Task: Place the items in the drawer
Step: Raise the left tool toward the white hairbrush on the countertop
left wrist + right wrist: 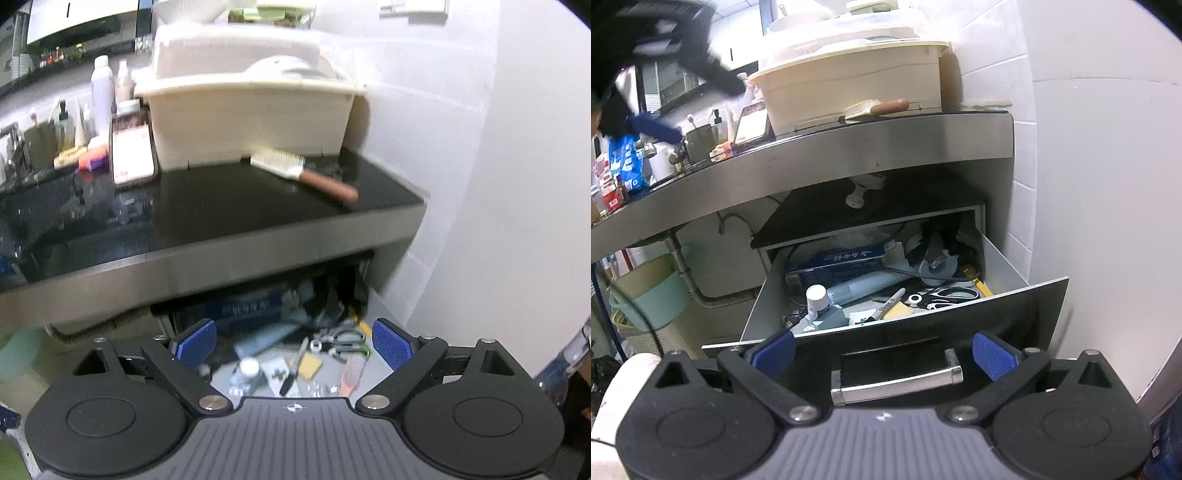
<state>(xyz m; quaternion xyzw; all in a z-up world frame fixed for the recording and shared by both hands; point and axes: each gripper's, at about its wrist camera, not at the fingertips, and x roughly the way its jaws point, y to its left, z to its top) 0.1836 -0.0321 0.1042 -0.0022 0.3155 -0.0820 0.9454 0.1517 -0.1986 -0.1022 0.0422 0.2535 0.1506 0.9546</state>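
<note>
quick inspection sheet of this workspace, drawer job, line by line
surface: black countertop with a steel front edge.
job's things: hairbrush lies on the counter in front of the cream bin; drawer below stands open, its handle near the right gripper.
clutter: drawer already holds scissors, a marker, a white bottle and a blue box; bottles and a phone stand left of the bin.
grippers: left gripper open and empty, over the drawer; right gripper open and empty.
cables: corrugated hose under the counter.
surroundings: white tiled wall, green bucket.
</note>
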